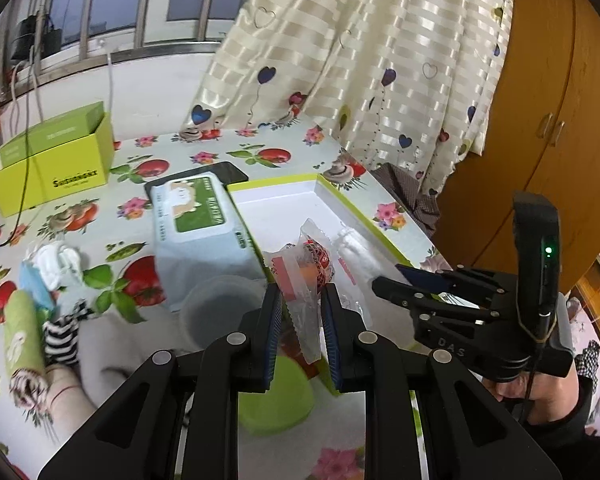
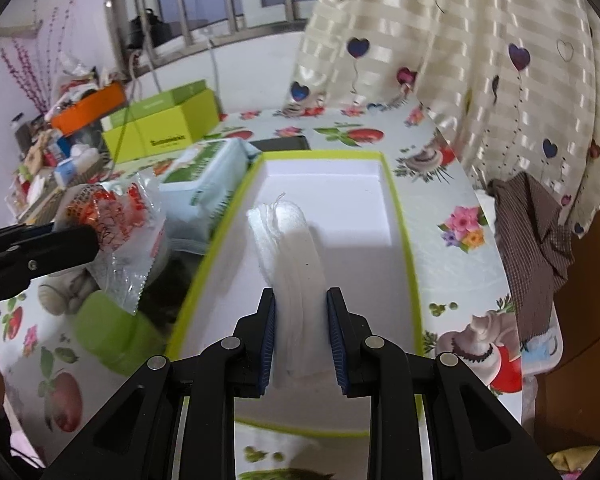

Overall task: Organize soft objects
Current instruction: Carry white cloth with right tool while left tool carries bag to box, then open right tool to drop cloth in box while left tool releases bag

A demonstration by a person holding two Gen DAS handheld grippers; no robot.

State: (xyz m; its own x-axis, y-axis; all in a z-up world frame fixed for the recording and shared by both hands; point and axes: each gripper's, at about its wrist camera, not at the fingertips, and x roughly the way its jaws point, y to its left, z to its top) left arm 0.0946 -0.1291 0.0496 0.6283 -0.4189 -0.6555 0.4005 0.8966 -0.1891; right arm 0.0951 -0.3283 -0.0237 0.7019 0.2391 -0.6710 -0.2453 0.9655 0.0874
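Observation:
My left gripper (image 1: 300,300) is shut on a clear plastic packet with red and orange print (image 1: 302,280), held at the near left edge of the green-rimmed white tray (image 1: 276,200). The same packet (image 2: 120,220) shows at the left of the right wrist view, pinched by the left gripper (image 2: 94,240). My right gripper (image 2: 301,304) is shut on a white stack of cotton pads (image 2: 292,248), held above the tray's floor (image 2: 340,184). In the left wrist view the right gripper (image 1: 384,278) and the white stack (image 1: 356,252) hang over the tray.
A pack of wet wipes (image 1: 198,232) lies left of the tray, with a dark phone (image 1: 224,172) behind it. Rolled socks and cloths (image 1: 48,300) lie at the left. A lime box (image 1: 52,160) stands at the back. A green lid (image 2: 112,336), curtain (image 1: 360,60) and wooden cabinet (image 1: 540,140) surround.

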